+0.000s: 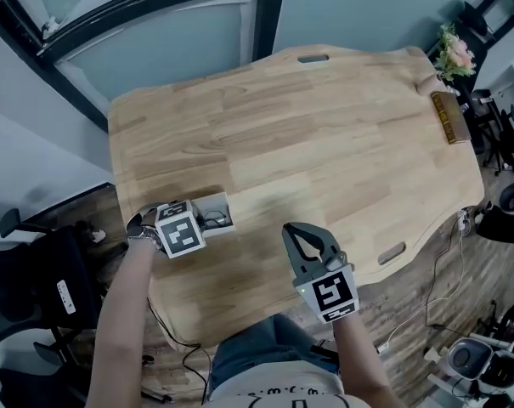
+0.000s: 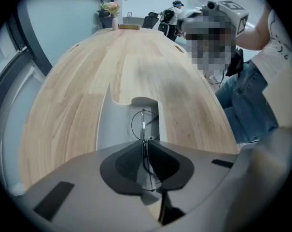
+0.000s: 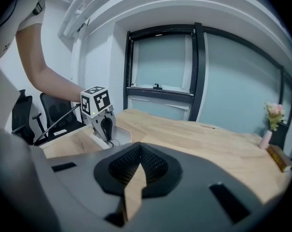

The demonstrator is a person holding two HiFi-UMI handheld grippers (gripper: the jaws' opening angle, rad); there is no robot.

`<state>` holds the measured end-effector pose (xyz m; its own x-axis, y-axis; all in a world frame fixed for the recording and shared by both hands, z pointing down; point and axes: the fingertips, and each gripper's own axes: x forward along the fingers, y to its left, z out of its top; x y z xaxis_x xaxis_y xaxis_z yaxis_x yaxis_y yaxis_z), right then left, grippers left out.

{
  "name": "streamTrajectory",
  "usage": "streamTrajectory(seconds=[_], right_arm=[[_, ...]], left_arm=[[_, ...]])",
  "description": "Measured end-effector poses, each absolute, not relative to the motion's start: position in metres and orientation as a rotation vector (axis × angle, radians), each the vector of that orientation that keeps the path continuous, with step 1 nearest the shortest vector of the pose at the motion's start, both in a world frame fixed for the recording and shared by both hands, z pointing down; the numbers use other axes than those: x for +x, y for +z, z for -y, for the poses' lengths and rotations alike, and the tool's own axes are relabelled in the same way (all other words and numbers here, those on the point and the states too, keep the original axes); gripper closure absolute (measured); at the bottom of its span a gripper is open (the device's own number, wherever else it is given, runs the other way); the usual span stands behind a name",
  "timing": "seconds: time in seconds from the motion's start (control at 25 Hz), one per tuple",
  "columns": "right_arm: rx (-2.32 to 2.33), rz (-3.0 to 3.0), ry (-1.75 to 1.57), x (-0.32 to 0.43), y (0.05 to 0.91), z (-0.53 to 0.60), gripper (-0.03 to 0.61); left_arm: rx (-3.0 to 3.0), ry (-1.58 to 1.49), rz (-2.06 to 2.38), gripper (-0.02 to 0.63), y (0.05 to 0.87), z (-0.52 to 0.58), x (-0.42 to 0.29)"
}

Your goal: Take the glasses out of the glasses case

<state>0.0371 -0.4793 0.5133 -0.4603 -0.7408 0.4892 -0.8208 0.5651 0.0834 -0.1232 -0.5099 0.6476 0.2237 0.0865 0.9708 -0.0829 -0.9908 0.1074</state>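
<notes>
A pale grey glasses case [image 2: 112, 124] lies open on the wooden table [image 1: 324, 143], near its left front corner. Thin wire-rimmed glasses [image 2: 142, 125] rest in it. My left gripper [image 2: 146, 143] points steeply down into the case, its pads pressed on the glasses' wire frame. From the head view the case [image 1: 220, 204] peeks out beside the left gripper [image 1: 195, 224], whose marker cube hides most of it. My right gripper [image 1: 292, 230] hovers over bare wood to the right of the case, shut and empty. In the right gripper view the left gripper [image 3: 106, 137] stands on the case.
A vase of flowers [image 1: 454, 53] and a brown box [image 1: 450, 116] sit at the table's far right end. A black chair [image 1: 36, 279] stands left of the table, and cables lie on the floor near the front edge.
</notes>
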Motion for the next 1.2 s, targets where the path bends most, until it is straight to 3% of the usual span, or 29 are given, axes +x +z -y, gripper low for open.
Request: streamTrajectory(seconds=[0.84,1.2], right_arm=[[1.293,2.343,0.115,0.032,0.489,0.488,0.568],[1.361,2.409,0.057,0.036,0.456,0.473,0.568]], left_arm=[[2.467,1.827,0.464,0.592,0.611,0.523,-0.134],[2.556,1.619,0.862,0.592,0.559,0.513,-0.14]])
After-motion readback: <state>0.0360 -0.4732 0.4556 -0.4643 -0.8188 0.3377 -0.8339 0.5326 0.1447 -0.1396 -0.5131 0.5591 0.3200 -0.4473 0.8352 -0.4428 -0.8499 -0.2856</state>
